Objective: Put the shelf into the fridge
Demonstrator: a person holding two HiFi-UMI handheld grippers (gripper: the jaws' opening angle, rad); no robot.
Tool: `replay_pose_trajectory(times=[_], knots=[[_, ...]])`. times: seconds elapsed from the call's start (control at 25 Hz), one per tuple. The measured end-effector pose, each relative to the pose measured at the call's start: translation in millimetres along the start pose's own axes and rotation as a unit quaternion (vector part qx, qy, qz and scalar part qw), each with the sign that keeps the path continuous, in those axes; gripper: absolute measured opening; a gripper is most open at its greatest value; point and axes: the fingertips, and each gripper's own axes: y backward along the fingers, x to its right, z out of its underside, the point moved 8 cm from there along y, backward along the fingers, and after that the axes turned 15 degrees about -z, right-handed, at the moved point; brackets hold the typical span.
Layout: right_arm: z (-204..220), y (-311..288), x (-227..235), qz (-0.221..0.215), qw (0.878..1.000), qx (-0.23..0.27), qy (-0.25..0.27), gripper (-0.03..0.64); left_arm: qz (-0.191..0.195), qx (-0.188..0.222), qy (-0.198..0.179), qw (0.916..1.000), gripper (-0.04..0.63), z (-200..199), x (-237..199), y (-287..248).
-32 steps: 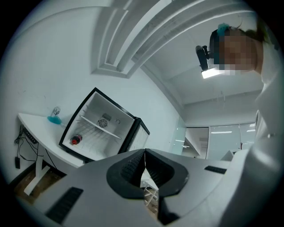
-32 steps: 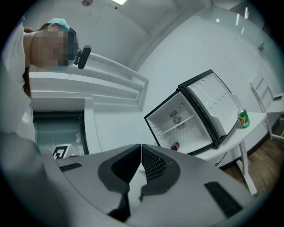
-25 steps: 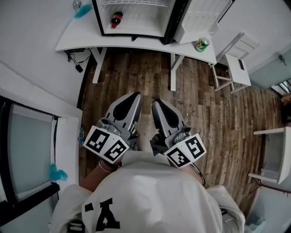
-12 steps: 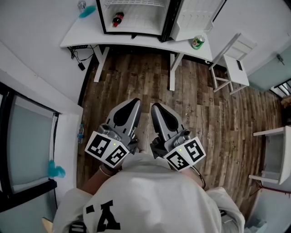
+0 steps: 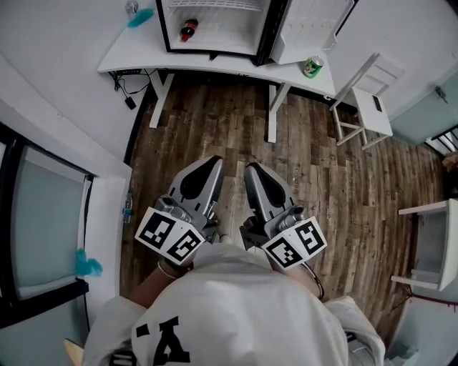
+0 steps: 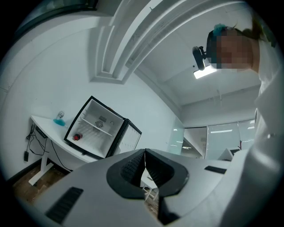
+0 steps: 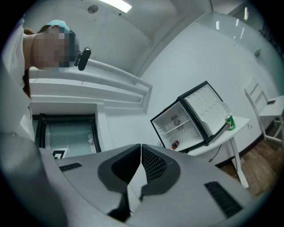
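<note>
The small fridge (image 5: 215,28) stands open on a white table (image 5: 143,61) across the room, its door (image 5: 311,25) swung to the right. A white shelf (image 6: 98,125) spans its inside, and a red-capped bottle (image 5: 187,30) lies on its floor. My left gripper (image 5: 212,163) and right gripper (image 5: 250,169) hang side by side over the wooden floor, close to my body and far from the fridge. Both are shut with nothing between the jaws, as the left gripper (image 6: 144,153) and right gripper (image 7: 141,146) show in their own views.
A green can (image 5: 312,68) stands on the table's right end. A white chair (image 5: 368,100) is right of the table. A blue-topped bottle (image 5: 134,13) sits at the table's left. Glass doors (image 5: 43,236) line the left wall, and white furniture (image 5: 429,243) stands at the right.
The table and fridge have slid slightly up and right in the head view. Both grippers stay shut and keep their place before my body.
</note>
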Motion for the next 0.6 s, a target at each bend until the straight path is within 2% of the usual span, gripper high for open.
replay_pose_trajectory(times=[0.16,0.36,0.6], knots=[[4,-1,-4,-0.009,1.0,-0.007,0.003,0.029,-0.005,0.001,0.001,1.0,0.008,2,-2,5],[1,-2,-11,-0.025,0.999,-0.023,0.041,0.029,-0.001,-0.003,0.007,1.0,0.008,5,1,5],[1,-1,-13,-0.027,0.999,-0.017,0.036,0.029,0.005,-0.003,0.004,1.0,0.008,4,4,5]])
